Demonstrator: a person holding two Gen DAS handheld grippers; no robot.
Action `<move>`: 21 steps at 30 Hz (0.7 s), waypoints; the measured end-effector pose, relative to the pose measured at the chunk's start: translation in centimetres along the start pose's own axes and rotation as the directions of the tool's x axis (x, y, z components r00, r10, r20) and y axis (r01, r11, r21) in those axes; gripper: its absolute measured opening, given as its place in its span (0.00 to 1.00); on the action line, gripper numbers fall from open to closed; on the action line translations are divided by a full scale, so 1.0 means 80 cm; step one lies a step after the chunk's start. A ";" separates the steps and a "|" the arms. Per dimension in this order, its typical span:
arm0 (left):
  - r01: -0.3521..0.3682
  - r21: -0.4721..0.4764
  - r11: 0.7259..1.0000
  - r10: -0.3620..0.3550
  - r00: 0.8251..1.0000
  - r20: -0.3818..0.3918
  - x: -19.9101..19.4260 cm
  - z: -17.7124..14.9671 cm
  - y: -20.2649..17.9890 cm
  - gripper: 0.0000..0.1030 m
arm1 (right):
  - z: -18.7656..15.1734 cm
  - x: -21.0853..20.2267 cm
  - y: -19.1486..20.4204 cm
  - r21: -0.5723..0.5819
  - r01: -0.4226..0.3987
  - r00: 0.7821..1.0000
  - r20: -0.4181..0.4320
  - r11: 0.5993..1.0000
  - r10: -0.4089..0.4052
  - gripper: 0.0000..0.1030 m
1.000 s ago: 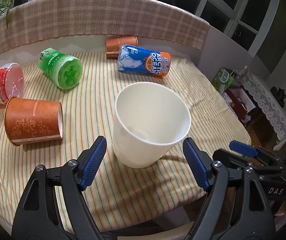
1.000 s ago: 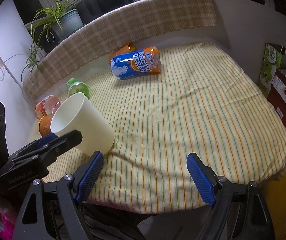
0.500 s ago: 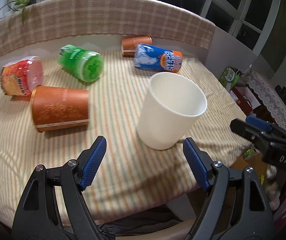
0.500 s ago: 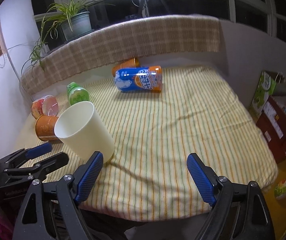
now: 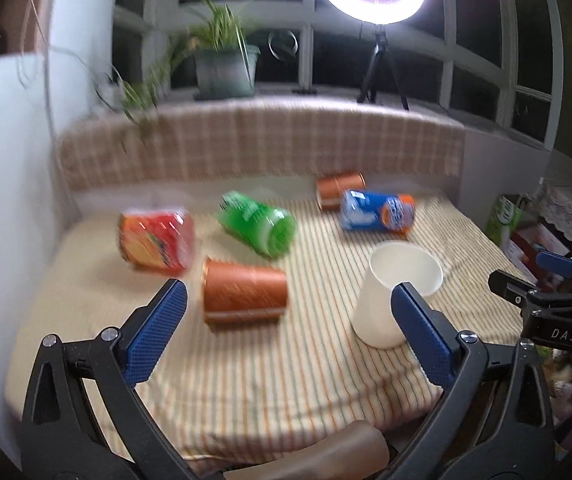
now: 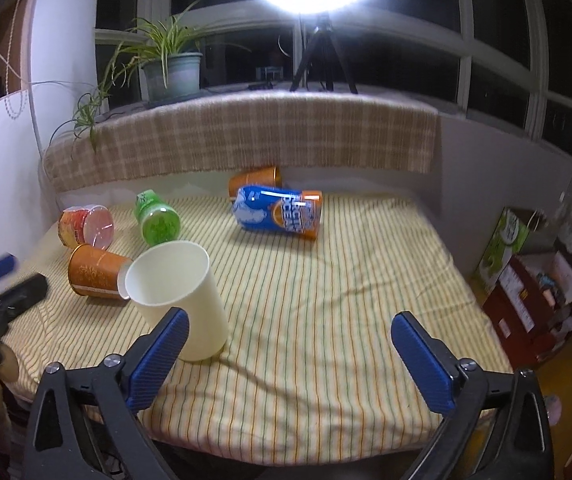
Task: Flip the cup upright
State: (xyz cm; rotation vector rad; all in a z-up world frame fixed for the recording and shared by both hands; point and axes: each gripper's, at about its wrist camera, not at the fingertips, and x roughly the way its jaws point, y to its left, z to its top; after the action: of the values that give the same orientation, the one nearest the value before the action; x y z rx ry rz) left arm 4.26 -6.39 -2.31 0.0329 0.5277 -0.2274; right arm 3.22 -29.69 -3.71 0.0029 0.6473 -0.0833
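Standing upright near the table's (image 6: 366,280) front edge, the white cup (image 6: 178,292) now sits free; the left gripper (image 5: 282,332) has pulled back, fingers spread and empty, as are the right gripper's (image 6: 286,360), so the flip looks done

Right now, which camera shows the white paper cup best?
The right wrist view: the white paper cup is sharp, upright and mouth-up on the striped tablecloth. In the left wrist view the cup is motion-blurred and partly hidden behind the left gripper's finger.
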 end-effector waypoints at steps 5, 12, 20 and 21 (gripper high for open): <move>-0.006 0.021 1.000 0.006 1.000 0.018 -0.007 0.004 -0.007 1.00 | 0.004 -0.007 0.005 -0.004 0.014 0.999 0.035 1.000 -0.013 1.00; -0.010 0.008 1.000 0.010 1.000 0.009 -0.009 0.000 -0.009 1.00 | 0.005 -0.017 0.012 -0.017 0.044 0.996 0.080 0.999 -0.042 1.00; -0.021 -0.025 0.999 0.021 1.000 -0.006 -0.005 0.002 0.000 1.00 | 0.005 -0.017 0.018 -0.026 0.051 0.994 0.096 0.998 -0.048 1.00; -0.024 -0.028 0.999 0.023 1.000 -0.012 -0.004 0.002 0.001 1.00 | 0.005 -0.017 0.018 -0.026 0.049 0.994 0.095 0.998 -0.047 1.00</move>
State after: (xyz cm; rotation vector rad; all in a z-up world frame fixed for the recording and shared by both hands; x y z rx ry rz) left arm 4.12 -6.23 -2.05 0.0129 0.5415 -0.1968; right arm 2.49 -28.14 -2.60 -0.0434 0.5539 -0.1201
